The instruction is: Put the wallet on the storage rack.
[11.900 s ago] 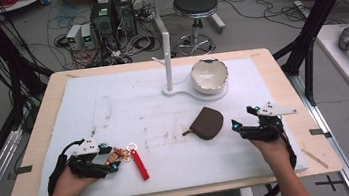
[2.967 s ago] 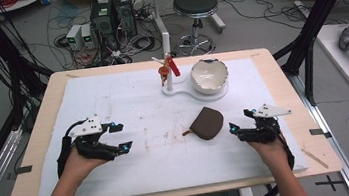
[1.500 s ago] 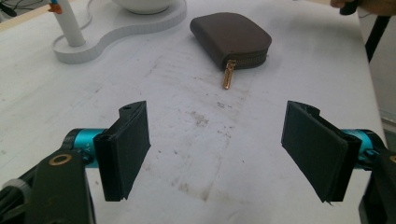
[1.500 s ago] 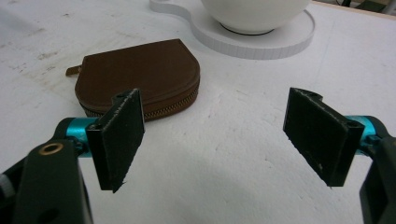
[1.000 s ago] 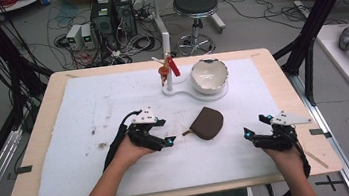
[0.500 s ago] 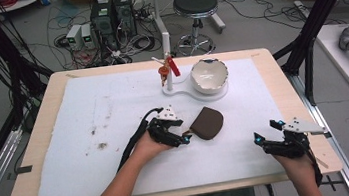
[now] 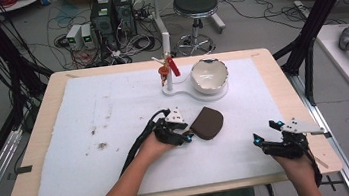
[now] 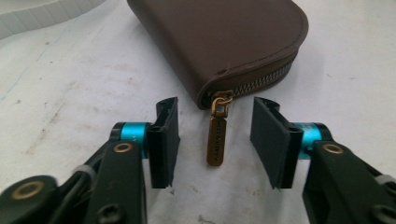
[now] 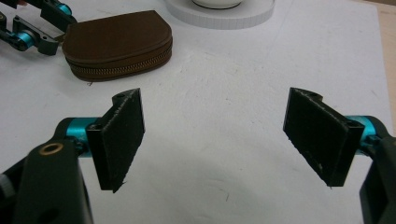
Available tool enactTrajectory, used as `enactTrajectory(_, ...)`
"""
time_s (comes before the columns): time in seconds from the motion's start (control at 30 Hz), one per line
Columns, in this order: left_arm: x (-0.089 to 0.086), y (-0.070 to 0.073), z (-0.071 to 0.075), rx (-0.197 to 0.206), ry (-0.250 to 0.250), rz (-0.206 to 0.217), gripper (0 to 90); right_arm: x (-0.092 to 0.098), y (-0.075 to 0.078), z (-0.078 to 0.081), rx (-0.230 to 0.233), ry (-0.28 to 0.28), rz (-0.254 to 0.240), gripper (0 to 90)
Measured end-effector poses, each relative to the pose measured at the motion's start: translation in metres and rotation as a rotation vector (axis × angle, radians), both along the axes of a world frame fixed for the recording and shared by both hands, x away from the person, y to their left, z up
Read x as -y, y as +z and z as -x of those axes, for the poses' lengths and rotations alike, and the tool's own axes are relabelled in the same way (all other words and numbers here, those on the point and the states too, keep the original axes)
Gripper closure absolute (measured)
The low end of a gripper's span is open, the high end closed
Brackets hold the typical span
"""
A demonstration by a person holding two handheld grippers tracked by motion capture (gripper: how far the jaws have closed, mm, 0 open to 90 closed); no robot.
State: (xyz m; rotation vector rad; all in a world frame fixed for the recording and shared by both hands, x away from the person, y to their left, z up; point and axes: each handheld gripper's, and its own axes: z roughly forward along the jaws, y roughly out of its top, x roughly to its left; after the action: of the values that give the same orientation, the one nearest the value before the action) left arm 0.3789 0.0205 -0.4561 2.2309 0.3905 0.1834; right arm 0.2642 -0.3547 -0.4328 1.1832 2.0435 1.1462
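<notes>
A brown zipped leather pouch (image 7: pixel 207 122) lies flat near the middle of the white mat. My left gripper (image 7: pixel 186 137) is at its left edge. In the left gripper view that gripper (image 8: pixel 215 140) is open, and the brass zipper pull (image 8: pixel 216 141) lies on the mat between its two pads, touching neither. The pouch (image 8: pixel 224 42) sits just beyond them. My right gripper (image 7: pixel 264 140) stands open near the front right of the mat with nothing between its pads (image 9: pixel 116 135). From there the pouch (image 9: pixel 116 44) shows far off to the left, with the left gripper beside it.
A white stand (image 7: pixel 170 81) at the back of the mat carries a red tag and keys (image 7: pixel 167 67) on its post, with a white bowl (image 7: pixel 209 75) on its base. The mat (image 7: pixel 92 138) has a few brown stains at left. A stool and cables are on the floor beyond the table.
My left gripper has travelled from the left of the mat to the pouch's zipper end and now straddles the pull. The right gripper has drawn back toward the front right corner.
</notes>
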Motion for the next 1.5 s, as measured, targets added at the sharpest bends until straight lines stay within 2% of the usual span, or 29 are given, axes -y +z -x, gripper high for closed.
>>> enactTrajectory(0.37,0.002,0.0,0.006,0.027,-0.021,-0.007,70.8,-0.001,0.0,-0.001,0.002,0.007,0.003,20.8)
enactTrajectory(0.5,0.002,0.0,0.007,0.031,-0.028,-0.006,73.5,-0.002,0.0,-0.001,0.003,0.008,0.0,20.8)
enactTrajectory(0.57,0.001,0.0,0.007,0.032,-0.024,-0.006,75.1,-0.002,0.0,-0.001,0.005,0.01,0.002,20.8)
enactTrajectory(0.7,0.001,-0.001,0.009,0.046,-0.003,-0.008,84.4,-0.002,0.0,-0.001,0.005,0.009,-0.001,20.8)
enactTrajectory(0.87,0.002,-0.001,0.01,0.059,-0.011,-0.014,87.6,-0.003,-0.001,-0.002,0.003,0.013,0.002,20.8)
enactTrajectory(1.03,0.001,0.0,0.009,0.053,-0.015,-0.014,88.2,-0.004,-0.001,-0.002,0.0,0.016,0.002,20.8)
enactTrajectory(1.2,-0.003,0.001,0.006,0.02,-0.019,0.026,88.4,-0.004,-0.001,-0.002,0.0,0.015,0.001,20.8)
enactTrajectory(1.3,-0.007,0.005,0.005,0.011,-0.023,0.072,88.4,-0.004,-0.001,-0.003,0.0,0.015,0.002,20.8)
enactTrajectory(1.43,-0.015,0.017,0.005,0.016,0.0,0.156,88.4,-0.004,-0.002,-0.004,-0.004,0.016,0.002,20.8)
enactTrajectory(1.5,-0.018,0.024,0.004,0.018,-0.011,0.186,88.4,-0.004,-0.003,-0.004,-0.005,0.015,0.002,20.8)
